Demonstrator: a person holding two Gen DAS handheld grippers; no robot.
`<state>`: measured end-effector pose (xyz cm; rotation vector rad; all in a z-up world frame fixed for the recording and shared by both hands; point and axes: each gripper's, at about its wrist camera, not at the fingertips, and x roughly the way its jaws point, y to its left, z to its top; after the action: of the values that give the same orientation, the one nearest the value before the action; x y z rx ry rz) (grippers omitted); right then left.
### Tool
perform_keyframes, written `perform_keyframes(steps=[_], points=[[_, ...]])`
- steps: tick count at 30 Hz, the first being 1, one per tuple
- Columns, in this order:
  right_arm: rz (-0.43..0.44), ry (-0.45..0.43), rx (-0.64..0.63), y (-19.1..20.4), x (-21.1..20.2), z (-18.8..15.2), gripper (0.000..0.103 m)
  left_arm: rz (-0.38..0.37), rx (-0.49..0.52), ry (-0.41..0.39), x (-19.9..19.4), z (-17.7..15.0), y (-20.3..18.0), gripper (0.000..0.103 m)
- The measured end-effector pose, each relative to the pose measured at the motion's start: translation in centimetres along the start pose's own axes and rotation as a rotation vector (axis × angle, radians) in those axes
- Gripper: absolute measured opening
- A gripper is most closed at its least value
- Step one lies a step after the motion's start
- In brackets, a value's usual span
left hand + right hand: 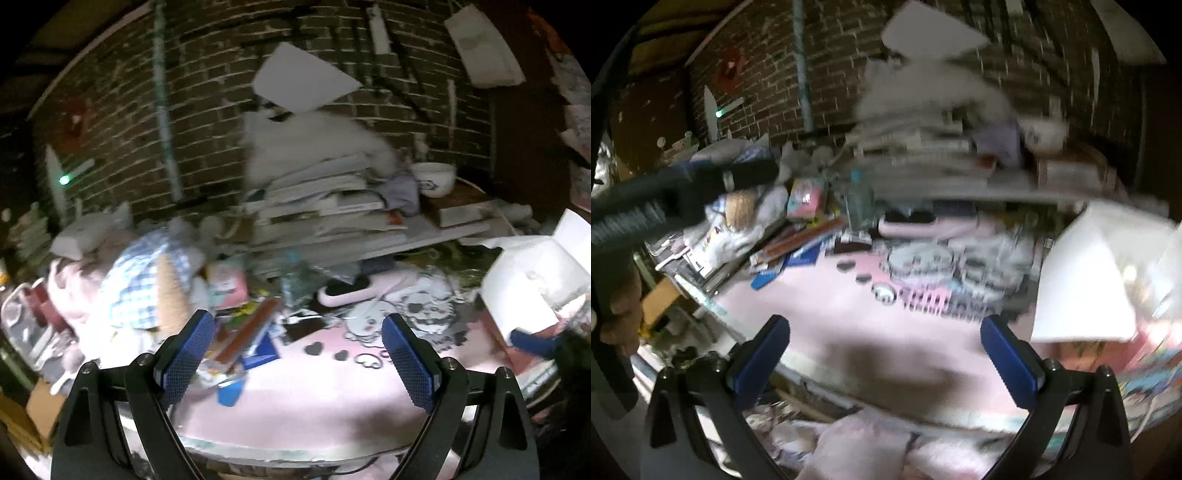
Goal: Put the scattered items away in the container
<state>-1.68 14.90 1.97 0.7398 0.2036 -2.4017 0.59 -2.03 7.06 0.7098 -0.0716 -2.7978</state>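
A white open box point(532, 280) stands at the right edge of a pink printed mat point(295, 391); it also shows in the right wrist view point(1086, 280). Scattered items lie at the mat's left: a stack of flat colourful packs point(243, 332), a blue card point(231, 393), a clear plastic bottle point(293, 277) and a pink case point(354, 291). My left gripper point(295, 362) is open and empty above the mat, its left finger beside the packs. My right gripper point(884, 358) is open and empty above the mat's near edge. Both views are blurred.
A pile of books and boards point(332, 210) stands behind the mat by a brick wall. A white bowl point(434, 179) sits at the back right. A blue checked cloth point(147, 280) and pink fabric lie at left. The left gripper body point(683, 192) crosses the right view.
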Motion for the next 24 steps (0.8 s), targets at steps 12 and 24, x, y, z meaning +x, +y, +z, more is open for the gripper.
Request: perform_keyframes(steps=[12, 24], points=[[-0.197, -0.018, -0.053, -1.9, -2.5, 2.8, 0.103, -0.085, -0.001, 0.004, 0.8, 0.7, -3.3, 0.093], [-0.331, 0.010, 0.099, -7.6, -4.3, 2.9, 0.103, -0.146, 0.016, 0.050, 2.2, 0.4, -6.6, 0.093]])
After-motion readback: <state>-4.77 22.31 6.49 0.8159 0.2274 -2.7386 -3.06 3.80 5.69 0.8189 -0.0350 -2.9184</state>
